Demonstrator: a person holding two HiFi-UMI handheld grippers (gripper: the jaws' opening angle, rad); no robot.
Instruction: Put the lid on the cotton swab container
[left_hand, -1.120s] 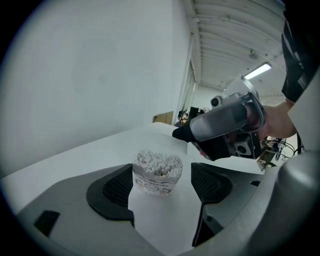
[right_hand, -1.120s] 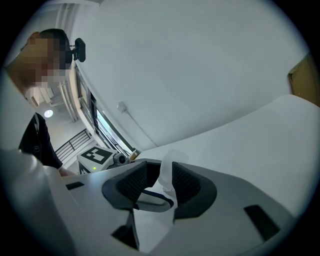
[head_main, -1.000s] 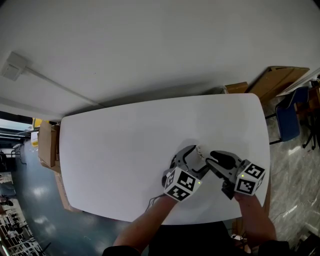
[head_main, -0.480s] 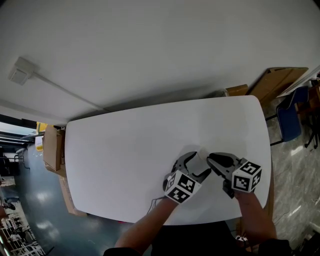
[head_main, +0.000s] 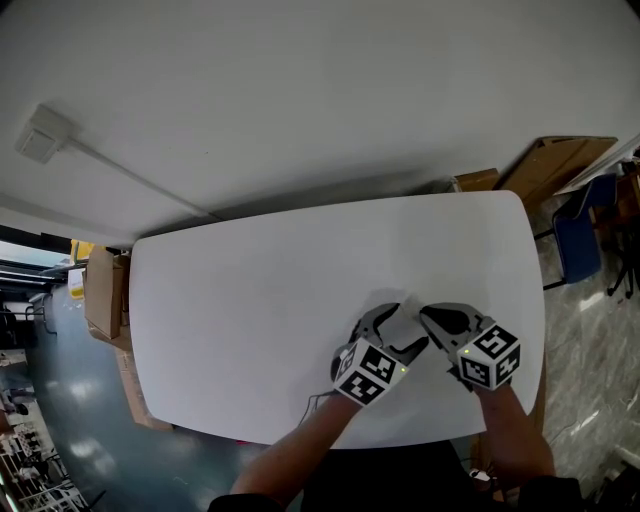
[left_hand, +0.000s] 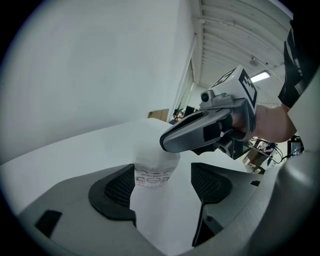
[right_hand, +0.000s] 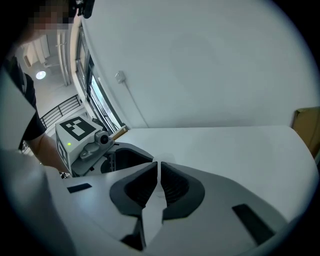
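The cotton swab container, a small translucent tub with a printed label, stands on the white table. In the head view the container sits near the front right. My left gripper is open around it: the tub leans on the left pad and the right pad stands apart. A pale lid covers its top; how firmly it sits I cannot tell. My right gripper rests its tip on that lid. Its jaws are closing, almost together, and nothing shows between them in the right gripper view.
Cardboard boxes stand on the floor off the table's left end. More cardboard and a blue chair are at the back right. A thin cable lies by the front edge.
The right gripper's jaws went from wide open to nearly together and slid onto the container's top. The left gripper stayed around the tub. The swab tips seen earlier are now covered.
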